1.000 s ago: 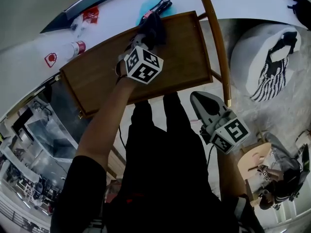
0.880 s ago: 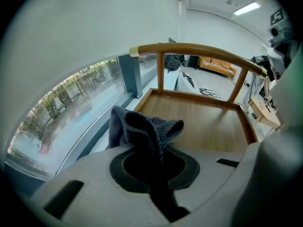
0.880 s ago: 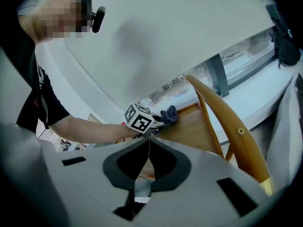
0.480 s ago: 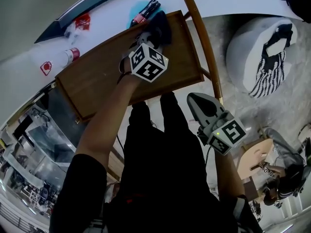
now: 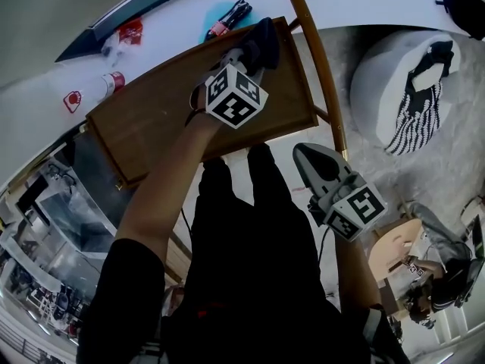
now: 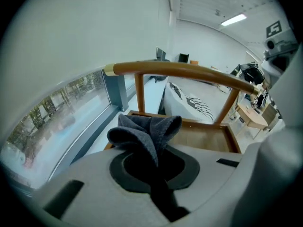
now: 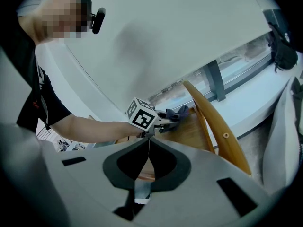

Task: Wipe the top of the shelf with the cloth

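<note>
A white window ledge (image 5: 174,21) runs along the far side, with a red-capped bottle (image 5: 98,88) and a dark bottle (image 5: 227,20) lying on it. Against it stands the wooden shelf (image 5: 151,120), its top rimmed like a tray, and a curved wooden rail (image 5: 318,67) passes its right end. The left gripper (image 5: 246,55) reaches over the far right corner of the shelf top, with its jaws clamped on a dark grey cloth (image 5: 261,42) that bunches out beyond the tips onto the wood. The right gripper (image 5: 307,156) hangs nearer and to the right, off the shelf, its jaws pressed together with nothing between them.
</note>
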{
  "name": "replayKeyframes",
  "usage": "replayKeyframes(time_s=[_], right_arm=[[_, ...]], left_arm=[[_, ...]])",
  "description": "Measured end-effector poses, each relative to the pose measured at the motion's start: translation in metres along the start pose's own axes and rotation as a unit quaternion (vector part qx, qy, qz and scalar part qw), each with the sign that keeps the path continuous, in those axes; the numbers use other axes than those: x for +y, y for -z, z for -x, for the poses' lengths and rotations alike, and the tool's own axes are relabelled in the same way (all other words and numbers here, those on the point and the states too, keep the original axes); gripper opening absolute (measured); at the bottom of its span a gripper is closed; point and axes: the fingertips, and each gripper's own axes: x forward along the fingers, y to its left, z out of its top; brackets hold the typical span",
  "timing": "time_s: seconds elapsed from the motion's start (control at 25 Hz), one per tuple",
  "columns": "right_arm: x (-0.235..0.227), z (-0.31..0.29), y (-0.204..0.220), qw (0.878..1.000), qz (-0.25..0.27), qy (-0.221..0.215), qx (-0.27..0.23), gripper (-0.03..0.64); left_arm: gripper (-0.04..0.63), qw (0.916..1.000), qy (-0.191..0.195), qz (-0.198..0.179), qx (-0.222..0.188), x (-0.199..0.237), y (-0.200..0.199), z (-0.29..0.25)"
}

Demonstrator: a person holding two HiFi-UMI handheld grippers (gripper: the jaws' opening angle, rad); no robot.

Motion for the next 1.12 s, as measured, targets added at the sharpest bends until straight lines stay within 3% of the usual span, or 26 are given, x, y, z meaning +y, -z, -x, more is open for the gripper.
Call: replayKeyframes(time_s=[0.24, 0.52, 0.8, 1.12], right_arm=[[0.027, -0.020, 0.003, 0.999, 0.028, -0.013, 0.022, 0.006], [0.079, -0.056, 0.009, 0.996, 0.059, -0.047, 0.046, 0.006], [0.134, -0.100, 0.027, 0.989, 0.084, -0.087, 0.081, 0.006], [0.199, -0.150, 0.049, 0.978, 0.115, -0.129, 0.117, 0.006]], left_arm=[[0.037, 0.9979, -0.028, 0.029, -0.051, 0.018, 0.000, 0.061], [0.037, 0.9913, -0.077, 0.077, -0.073, 0.049, 0.056, 0.148], [0.037, 0.9797, -0.146, 0.126, -0.054, 0.072, 0.150, 0.239], [0.037, 0.9615, -0.216, 0.170, -0.003, 0.085, 0.260, 0.327]])
